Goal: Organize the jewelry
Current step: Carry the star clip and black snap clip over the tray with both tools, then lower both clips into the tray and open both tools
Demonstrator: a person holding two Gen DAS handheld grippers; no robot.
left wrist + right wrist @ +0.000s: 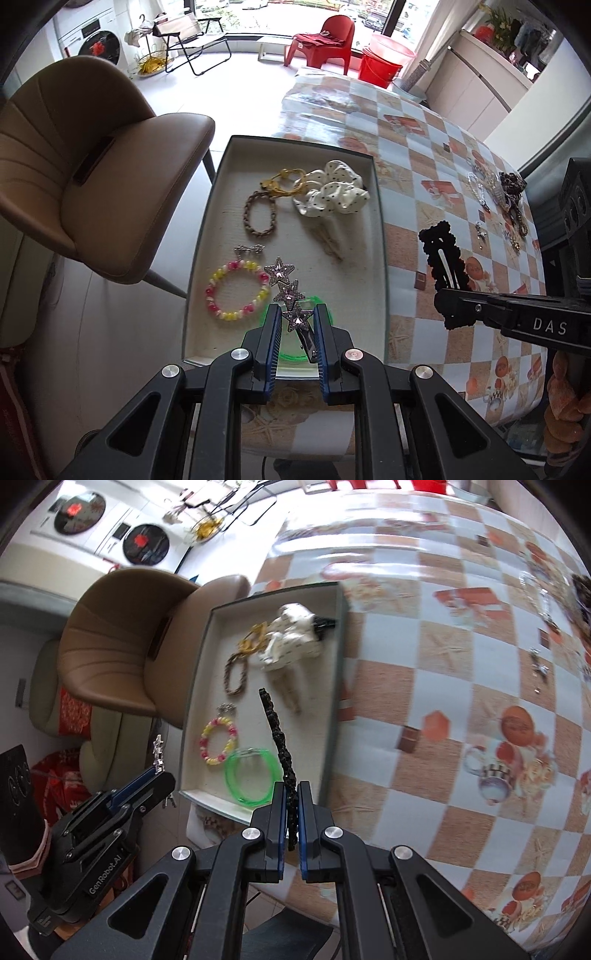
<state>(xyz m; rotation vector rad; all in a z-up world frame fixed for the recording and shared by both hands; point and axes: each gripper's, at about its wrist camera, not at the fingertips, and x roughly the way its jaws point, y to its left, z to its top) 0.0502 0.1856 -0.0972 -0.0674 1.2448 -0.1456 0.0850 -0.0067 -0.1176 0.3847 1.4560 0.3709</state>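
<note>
My left gripper [297, 317] is shut on a hair clip with three rhinestone stars [286, 290], held just above the near end of a shallow white tray [380, 236]. In the tray lie a pink-and-yellow bead bracelet [236, 290], a green bangle [249, 777], a braided brown bracelet [258, 218], yellow hair ties [286, 182], a polka-dot scrunchie [330, 192] and a small silver piece [249, 249]. My right gripper [291, 797] is shut on a black beaded snap clip [279, 738], carried edge-on over the tray's near right side. The same black clip [443, 254] shows in the left wrist view, right of the tray.
A checked tablecloth [443, 664] covers the table. More loose jewelry [496, 201] lies at its far right. A tan padded chair [92, 184] stands close to the tray's left side. Beyond are a red chair [327, 38], a red bucket [378, 66] and washing machines [110, 528].
</note>
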